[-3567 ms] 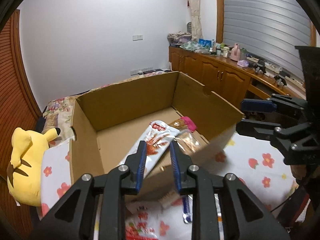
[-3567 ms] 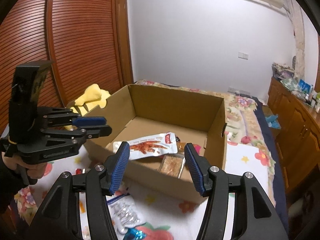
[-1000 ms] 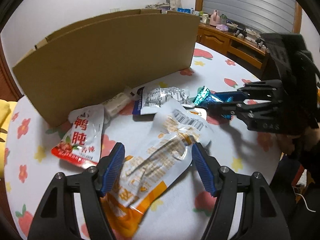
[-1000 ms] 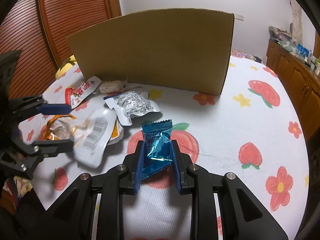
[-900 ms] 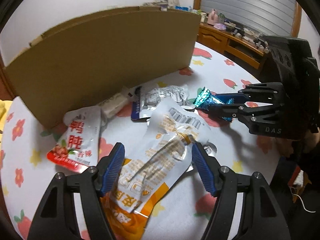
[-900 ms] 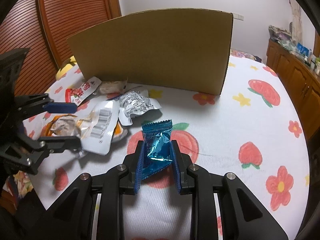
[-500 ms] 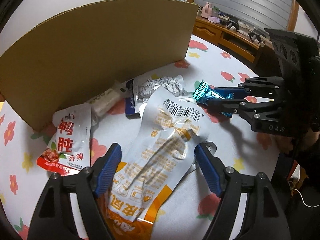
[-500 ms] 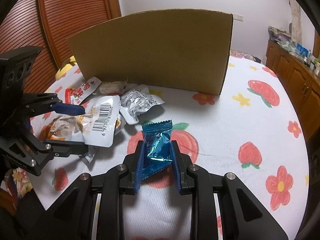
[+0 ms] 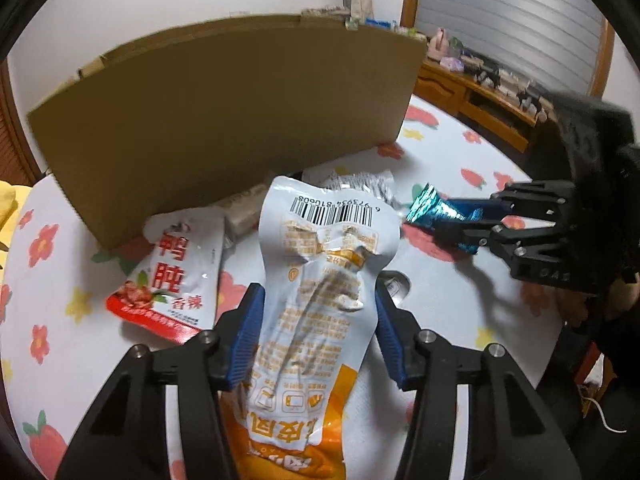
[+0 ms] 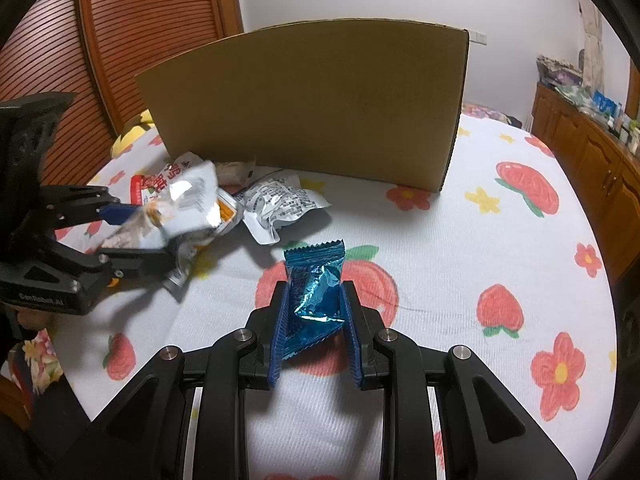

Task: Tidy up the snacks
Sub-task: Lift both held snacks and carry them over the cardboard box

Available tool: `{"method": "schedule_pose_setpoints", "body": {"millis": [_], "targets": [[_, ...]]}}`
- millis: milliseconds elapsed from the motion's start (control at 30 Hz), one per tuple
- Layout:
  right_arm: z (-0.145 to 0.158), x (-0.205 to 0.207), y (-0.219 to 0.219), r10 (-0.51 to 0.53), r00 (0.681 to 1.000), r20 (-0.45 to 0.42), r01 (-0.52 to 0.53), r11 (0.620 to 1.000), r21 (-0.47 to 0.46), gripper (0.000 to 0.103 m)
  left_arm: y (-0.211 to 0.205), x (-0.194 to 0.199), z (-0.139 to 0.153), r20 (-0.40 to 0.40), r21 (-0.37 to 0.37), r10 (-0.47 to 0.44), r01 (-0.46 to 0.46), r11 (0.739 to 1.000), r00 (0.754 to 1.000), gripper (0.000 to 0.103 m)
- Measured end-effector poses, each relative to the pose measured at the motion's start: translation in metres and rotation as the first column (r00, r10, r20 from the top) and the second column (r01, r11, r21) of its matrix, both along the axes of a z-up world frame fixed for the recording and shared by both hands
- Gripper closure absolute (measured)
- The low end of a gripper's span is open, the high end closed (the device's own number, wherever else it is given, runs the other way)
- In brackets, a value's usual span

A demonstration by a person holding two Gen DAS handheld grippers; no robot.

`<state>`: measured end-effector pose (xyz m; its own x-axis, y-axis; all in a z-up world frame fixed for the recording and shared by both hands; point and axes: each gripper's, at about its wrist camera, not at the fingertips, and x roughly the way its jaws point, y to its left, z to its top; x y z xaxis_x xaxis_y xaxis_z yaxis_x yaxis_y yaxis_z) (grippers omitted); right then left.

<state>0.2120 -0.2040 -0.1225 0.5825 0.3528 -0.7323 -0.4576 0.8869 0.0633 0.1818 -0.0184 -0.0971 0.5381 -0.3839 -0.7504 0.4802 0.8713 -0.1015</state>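
Snacks are spread on a flower-printed surface [image 10: 460,240] in front of a cardboard box [image 10: 312,100], whose inside is hidden in both views. At far left, a yellow plush [image 10: 130,132] is seen only in the right wrist view, beside the box. Next, a red-and-white pouch [image 9: 176,276] lies flat just before the box wall; its large characters are readable only in the left wrist view. Beside it, the left hand-held gripper [image 9: 316,332] has its blue fingers [image 9: 246,340] spread fairly wide, closed on the two edges of a white-and-orange pouch [image 9: 320,300], barcode end pointing at the box. In the right wrist view this pouch [image 10: 188,204] is seen lifted off the surface and blurred. A silver packet [image 10: 280,200] lies just right of it, mostly hidden behind the pouch in the left wrist view. Further right, the right hand-held gripper [image 10: 316,320] is nearly pressed together, pinching a blue foil packet [image 10: 316,292] that stands upright between its pads. From the left wrist view the same packet [image 9: 436,208] is seen pointing toward the other snacks, just clear of them. Wooden cabinets [image 10: 592,148] stand at far right.
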Motion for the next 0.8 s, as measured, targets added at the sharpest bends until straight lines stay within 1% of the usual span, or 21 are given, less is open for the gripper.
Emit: {"method": "schedule_pose_setpoints", "body": {"millis": [100,433,800], "targets": [[0.000,0.000,0.001,0.000,1.000,0.001,0.000,1.000,-0.003,0.079,0.005,-0.004,0.007,0.019,-0.025,0.017,-0.017,1.000,1.000,0.050],[-0.001,-0.001,0.002,-0.004,1.000,0.007,0.004,1.000,-0.009,0.080,0.009,-0.014,0.021,0.076,-0.053,0.060,-0.056,0.997,0.995,0.051],[0.006,-0.008,-0.002,-0.037,0.996,0.080,0.037,0.999,0.003,0.081,0.012,-0.026,0.027,0.111,-0.082,0.098,-0.089,0.993,0.989,0.051]]}}
